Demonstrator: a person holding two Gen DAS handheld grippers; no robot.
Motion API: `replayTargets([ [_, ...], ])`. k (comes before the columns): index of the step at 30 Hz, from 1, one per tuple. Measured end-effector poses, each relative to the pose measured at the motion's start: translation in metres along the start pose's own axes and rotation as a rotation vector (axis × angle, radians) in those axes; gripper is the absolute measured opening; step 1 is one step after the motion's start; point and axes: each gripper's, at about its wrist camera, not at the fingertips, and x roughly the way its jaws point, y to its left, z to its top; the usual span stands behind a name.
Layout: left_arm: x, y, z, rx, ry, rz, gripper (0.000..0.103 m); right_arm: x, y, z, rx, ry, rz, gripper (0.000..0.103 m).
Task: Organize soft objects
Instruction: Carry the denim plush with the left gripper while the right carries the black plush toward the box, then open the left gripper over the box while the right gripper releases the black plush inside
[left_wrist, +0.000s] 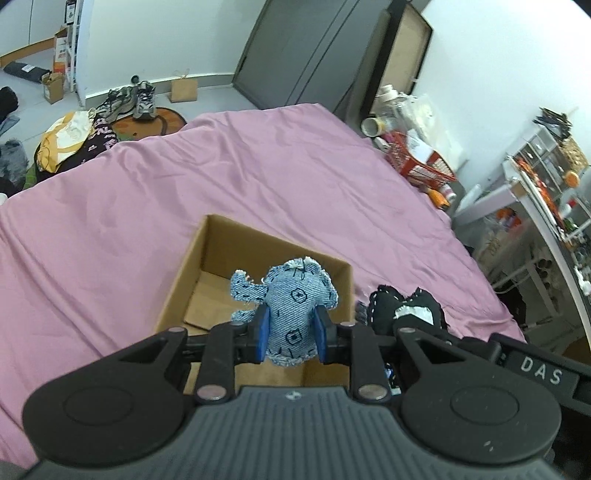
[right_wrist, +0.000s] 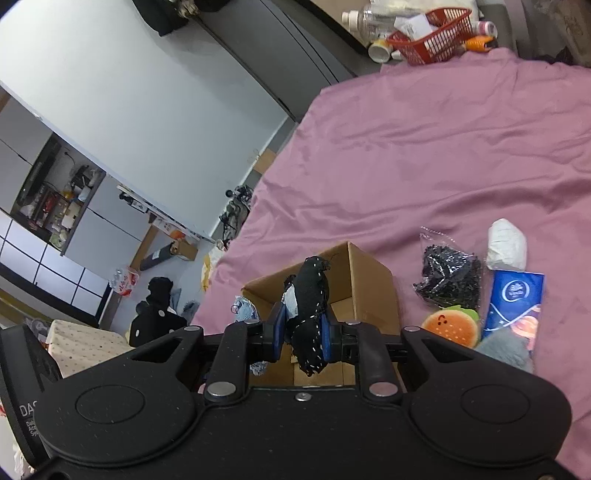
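An open brown cardboard box (left_wrist: 221, 258) is set on a bed covered with a pink sheet (left_wrist: 110, 206). A light-blue stitched denim soft toy (left_wrist: 291, 314) is clamped between the blue pads of the left hand-held gripper (left_wrist: 291, 332) and is held above the box opening. A black fabric soft toy with white stitching (right_wrist: 310, 314) is gripped by the right hand-held gripper (right_wrist: 304, 338), also over the box, just beside the denim one. If both toys are released together, a collision at the rim is likely, and one could be tipped outside the box onto the sheet. Frayed denim edges could be snagged on a pad. To the right of the box, a burger-shaped plush (right_wrist: 448, 325), a blue tissue pack (right_wrist: 515, 302) and a bagged black item (right_wrist: 448, 277) are left unsorted.
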Motion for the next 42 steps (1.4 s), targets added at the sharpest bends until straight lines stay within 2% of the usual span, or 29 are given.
replayTargets([
  [8,0.027,0.016,0.014,-0.03,0.03,0.042,0.025,0.027,0.002,0.007,0.01,0.038,0.002,0.02],
  [13,0.026,0.019,0.026,-0.032,0.034,0.071,0.031,0.037,0.007,0.009,0.022,0.05,0.035,0.026],
  [15,0.023,0.02,0.029,-0.039,0.027,0.075,0.04,0.039,0.008,0.009,0.022,0.056,0.037,0.035],
  [17,0.018,0.021,0.032,-0.046,0.009,0.08,0.045,0.036,0.009,0.007,0.022,0.045,0.035,0.053],
  [22,0.006,0.023,0.034,-0.058,-0.015,0.075,0.05,0.02,0.008,0.004,0.021,0.022,0.016,0.057],
  [25,0.002,0.022,0.032,-0.07,-0.004,0.071,0.059,0.004,0.005,0.003,0.017,-0.008,-0.011,0.069],
  [29,-0.007,0.018,0.026,-0.059,-0.01,0.104,0.066,-0.02,0.0,0.002,0.006,-0.046,-0.043,0.082],
  [33,-0.021,0.014,0.02,-0.053,-0.039,0.109,0.081,-0.04,-0.005,0.0,-0.003,-0.059,-0.071,0.088],
  [35,-0.029,0.009,0.017,-0.04,-0.055,0.116,0.084,-0.051,-0.006,-0.002,-0.02,-0.067,-0.087,0.094],
  [39,-0.042,0.0,0.009,-0.018,-0.072,0.107,0.099,-0.069,-0.011,-0.005,-0.033,-0.076,-0.124,0.098],
  [42,-0.05,-0.007,0.003,0.0,-0.075,0.093,0.103,-0.084,-0.016,-0.008,-0.039,-0.085,-0.131,0.098],
])
